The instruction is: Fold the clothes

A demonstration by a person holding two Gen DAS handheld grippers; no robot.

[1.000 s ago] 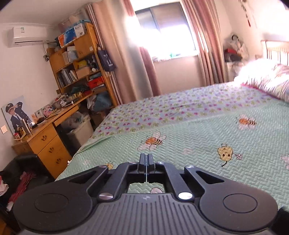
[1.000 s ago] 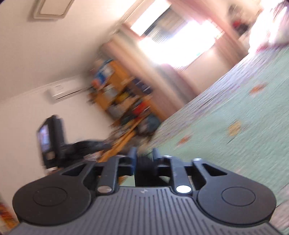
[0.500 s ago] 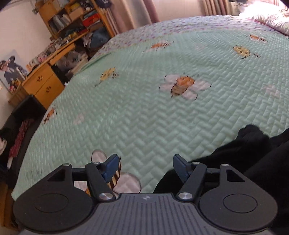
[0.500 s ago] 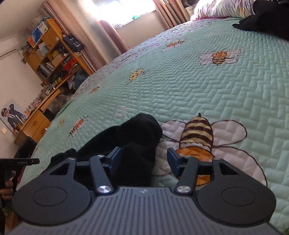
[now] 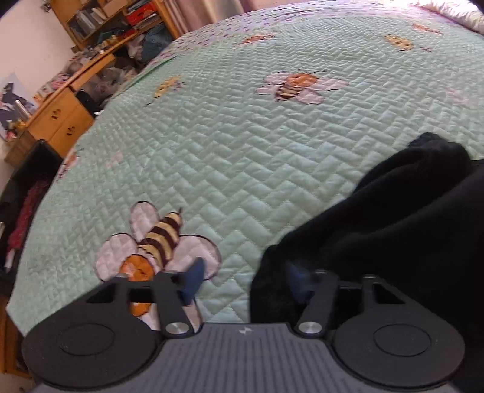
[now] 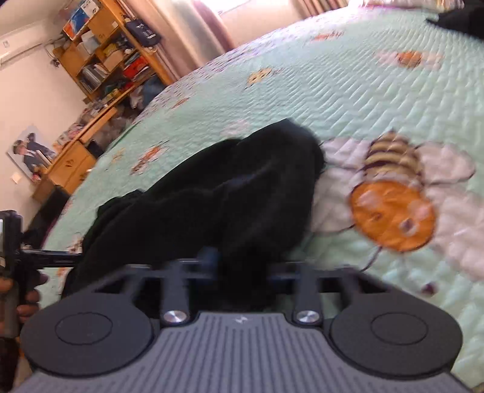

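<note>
Garment: a black garment (image 6: 217, 193) lies crumpled in a heap on the green quilted bedspread (image 5: 257, 145), near the front edge of the bed; no fold is visible in it.
Left gripper: the left gripper (image 5: 242, 281) is low over the bedspread at the left edge of the black cloth. Its jaws are closing. The left blue pad is over the bee picture (image 5: 157, 238), the right pad is at the cloth edge, and only the border of the cloth lies between them; the pads do not press on it yet.
Right gripper: the right gripper (image 6: 242, 266) is at the near edge of the heap. Its jaws are closing and a thick bunch of the black cloth stands between them; it seems already pinched, but the picture is blurred.
Done: I judge nothing of the folding is done; only the first grasp is under way.
Left to do: lift and spread the garment flat, then make every fold.
Other cloth: another dark item (image 6: 459, 18) lies far up the bed, untouched.
</note>
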